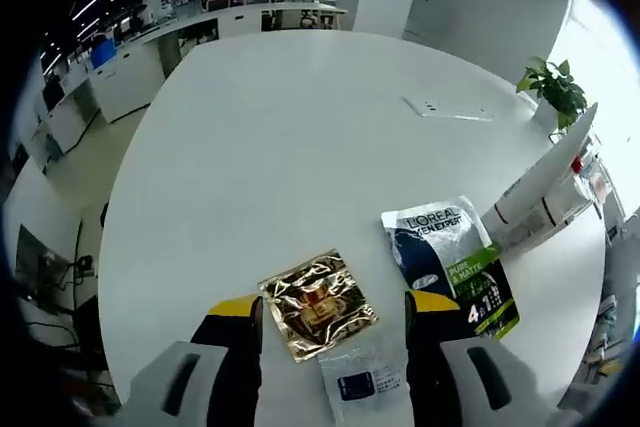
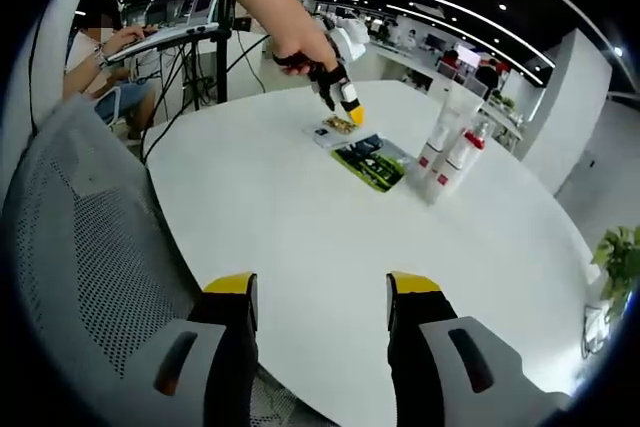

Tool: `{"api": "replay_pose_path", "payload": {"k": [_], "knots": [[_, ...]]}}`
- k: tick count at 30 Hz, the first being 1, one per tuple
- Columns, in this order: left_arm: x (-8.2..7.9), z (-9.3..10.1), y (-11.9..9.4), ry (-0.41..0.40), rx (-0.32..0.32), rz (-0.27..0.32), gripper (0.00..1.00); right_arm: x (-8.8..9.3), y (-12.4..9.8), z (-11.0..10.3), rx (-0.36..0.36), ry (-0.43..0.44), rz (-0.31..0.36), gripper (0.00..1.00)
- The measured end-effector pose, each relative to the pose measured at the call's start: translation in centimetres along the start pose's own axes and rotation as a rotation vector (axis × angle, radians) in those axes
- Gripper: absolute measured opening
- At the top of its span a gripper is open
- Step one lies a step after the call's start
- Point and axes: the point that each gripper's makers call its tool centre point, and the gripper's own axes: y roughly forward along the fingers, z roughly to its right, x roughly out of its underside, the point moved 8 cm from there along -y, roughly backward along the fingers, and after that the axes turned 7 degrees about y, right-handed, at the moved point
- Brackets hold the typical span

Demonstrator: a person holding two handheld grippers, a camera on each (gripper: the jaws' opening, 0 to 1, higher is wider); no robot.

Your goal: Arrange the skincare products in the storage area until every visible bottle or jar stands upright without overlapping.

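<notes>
Gold foil sachet (image 1: 318, 304) lies flat on the white counter (image 1: 290, 147), directly between the open jaws of the left hand-held gripper (image 1: 333, 319). Right of it lies a green-and-blue pouch (image 1: 455, 265), then tubes (image 1: 535, 195). The right hand-held gripper (image 2: 322, 297), also open and empty, hovers far off; the left is nearer.

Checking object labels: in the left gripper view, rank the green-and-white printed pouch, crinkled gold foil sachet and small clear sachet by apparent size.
1. Green-and-white printed pouch
2. Crinkled gold foil sachet
3. Small clear sachet, though partly cut off at the bottom and nearest the camera, so unsure.
</notes>
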Motion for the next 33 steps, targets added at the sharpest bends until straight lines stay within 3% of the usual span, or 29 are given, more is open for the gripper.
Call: {"api": "replay_pose_path", "payload": {"k": [15, 19, 21, 24, 31, 33], "knots": [[-0.3, -0.7, 1.5, 0.100, -0.090, -0.040, 0.50, 0.2, 0.0, 0.3, 0.011, -0.001, -0.011, 0.48], [-0.3, -0.5, 1.7, 0.104, -0.086, -0.029, 0.49, 0.2, 0.0, 0.2, 0.007, -0.003, -0.015, 0.48], [-0.3, -0.7, 1.6, 0.136, -0.098, -0.037, 0.50, 0.3, 0.0, 0.1, 0.003, -0.007, -0.016, 0.47], [-0.4, -0.8, 1.5, 0.178, -0.118, -0.032, 0.60, 0.3, 0.0, 0.1, -0.001, -0.009, -0.015, 0.47], [-0.4, -1.4, 1.2, 0.157, -0.138, -0.022, 0.60, 0.3, 0.0, 0.0, -0.008, -0.013, -0.018, 0.47], [-0.1, -1.3, 1.5, 0.102, -0.109, -0.033, 0.61, 0.3, 0.0, 0.0, -0.013, -0.012, -0.019, 0.46]]}}
